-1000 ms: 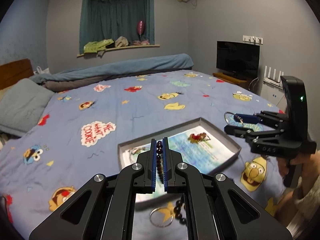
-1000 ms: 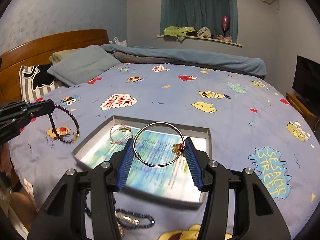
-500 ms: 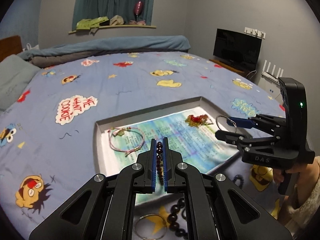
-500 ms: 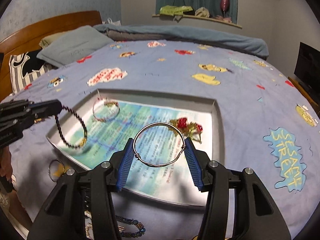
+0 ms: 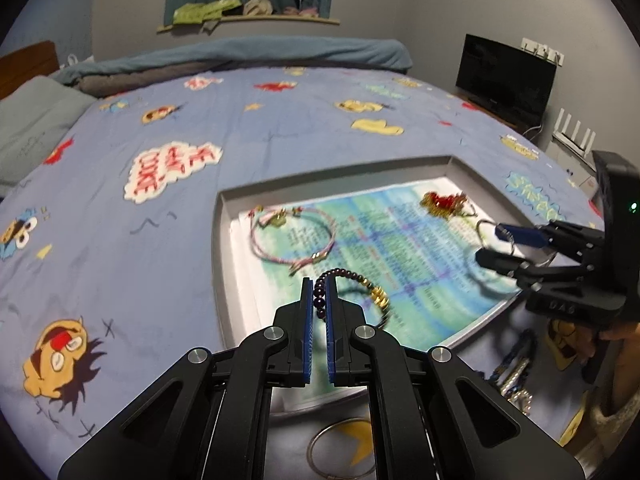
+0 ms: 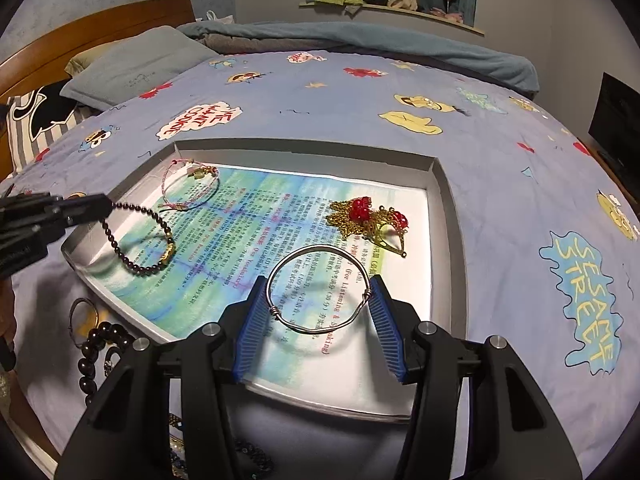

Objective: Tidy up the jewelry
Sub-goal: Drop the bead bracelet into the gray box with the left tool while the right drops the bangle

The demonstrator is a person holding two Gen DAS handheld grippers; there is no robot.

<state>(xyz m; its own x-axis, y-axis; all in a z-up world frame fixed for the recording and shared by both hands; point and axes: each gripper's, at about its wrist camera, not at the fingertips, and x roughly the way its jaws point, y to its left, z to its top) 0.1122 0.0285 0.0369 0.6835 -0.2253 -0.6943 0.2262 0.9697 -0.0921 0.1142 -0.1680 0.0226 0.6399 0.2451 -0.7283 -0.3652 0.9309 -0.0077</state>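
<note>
A grey tray (image 5: pixel 224 240) (image 6: pixel 448 184) lined with a printed sheet lies on the bed. In it lie a pink cord bracelet (image 5: pixel 292 236) (image 6: pixel 188 188) and a gold and red ornament (image 5: pixel 444 202) (image 6: pixel 368 220). My left gripper (image 5: pixel 319 292) (image 6: pixel 108 204) is shut on a dark beaded bracelet (image 5: pixel 360 280) (image 6: pixel 140 240), which hangs over the tray's near left part. My right gripper (image 6: pixel 318 304) (image 5: pixel 488 244) is shut on a silver wire bangle (image 6: pixel 316 288) (image 5: pixel 486 226), held above the tray's near right part.
On the blue cartoon bedsheet in front of the tray lie a silver ring (image 5: pixel 340 452) (image 6: pixel 82 316), a string of large dark beads (image 6: pixel 96 356) and a blue beaded chain (image 5: pixel 516 364). A pillow (image 6: pixel 132 64) and a wooden headboard (image 6: pixel 80 40) are at the far left, a TV (image 5: pixel 504 76) at the right.
Both grippers moved forward and lower over the tray with their jewelry. The beaded bracelet now hangs over the tray's lining instead of beside the tray.
</note>
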